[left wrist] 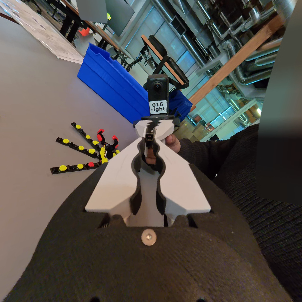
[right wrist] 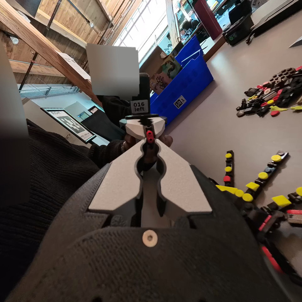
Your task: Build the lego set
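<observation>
My two grippers meet tip to tip above the grey table [left wrist: 32, 101]. My left gripper [left wrist: 148, 140] is shut, with a small black piece [left wrist: 149, 137] pinched at its tips. The right gripper [left wrist: 153, 129] faces it from beyond and touches the same piece. In the right wrist view my right gripper [right wrist: 150, 142] is shut, and a small red piece with two holes [right wrist: 150, 136] sits at its tips. The left gripper [right wrist: 145, 129] closes on that piece from the far side. A hand holds each far gripper. I cannot tell whether the black and red parts are joined.
Black strips with yellow and red studs [left wrist: 76, 147] fan out on the table to the left, and they also show in the right wrist view [right wrist: 261, 176]. A blue bin [left wrist: 111, 81] [right wrist: 184, 85] stands behind. A pile of loose black, red and yellow pieces [right wrist: 274, 94] lies far right. The grippers are tip to tip, or close to it.
</observation>
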{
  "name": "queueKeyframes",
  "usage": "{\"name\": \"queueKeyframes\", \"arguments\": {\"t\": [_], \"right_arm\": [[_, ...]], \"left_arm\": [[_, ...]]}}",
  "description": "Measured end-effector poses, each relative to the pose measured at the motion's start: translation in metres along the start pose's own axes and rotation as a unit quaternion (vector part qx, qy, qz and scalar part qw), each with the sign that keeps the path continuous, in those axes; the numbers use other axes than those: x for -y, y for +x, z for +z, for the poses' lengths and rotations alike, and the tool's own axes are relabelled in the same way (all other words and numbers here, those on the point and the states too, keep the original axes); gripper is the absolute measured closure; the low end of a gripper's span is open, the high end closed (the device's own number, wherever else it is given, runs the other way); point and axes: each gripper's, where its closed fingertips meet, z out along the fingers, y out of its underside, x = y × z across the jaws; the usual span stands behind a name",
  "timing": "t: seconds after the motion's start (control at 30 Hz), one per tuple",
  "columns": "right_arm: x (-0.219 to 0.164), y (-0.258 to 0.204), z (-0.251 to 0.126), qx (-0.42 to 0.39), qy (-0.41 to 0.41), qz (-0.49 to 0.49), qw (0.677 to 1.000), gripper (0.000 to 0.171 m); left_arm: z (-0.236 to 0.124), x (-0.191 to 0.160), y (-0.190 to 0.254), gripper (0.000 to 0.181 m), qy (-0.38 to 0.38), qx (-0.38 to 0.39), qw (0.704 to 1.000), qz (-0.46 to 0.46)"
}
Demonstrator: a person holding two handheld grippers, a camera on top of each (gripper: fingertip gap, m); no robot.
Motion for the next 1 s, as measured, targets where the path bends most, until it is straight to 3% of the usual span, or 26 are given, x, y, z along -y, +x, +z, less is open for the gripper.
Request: {"name": "queueKeyframes", "arguments": {"t": [0.2,0.43,0.8,0.9,1.0], "right_arm": [[-0.002,0.001,-0.001,-0.010,-0.012,-0.023,1.000,0.164],[-0.010,0.002,-0.005,-0.047,-0.066,-0.151,0.985,0.160],[-0.027,-0.012,-0.008,0.010,-0.118,-0.152,0.981,0.163],[-0.034,0.004,-0.011,-0.026,-0.146,-0.148,0.978,0.163],[-0.033,0.019,-0.015,-0.069,-0.155,-0.170,0.971,0.162]], "left_arm": [[0.001,-0.002,0.000,0.176,-0.008,0.009,1.000,0.020],[0.003,-0.012,0.001,0.176,-0.042,0.006,0.999,0.030],[0.004,-0.030,0.014,0.176,-0.097,-0.030,0.994,0.029],[0.005,-0.038,0.001,0.176,-0.128,0.020,0.989,0.068],[0.000,-0.050,-0.033,0.176,-0.191,0.147,0.954,0.180]]}}
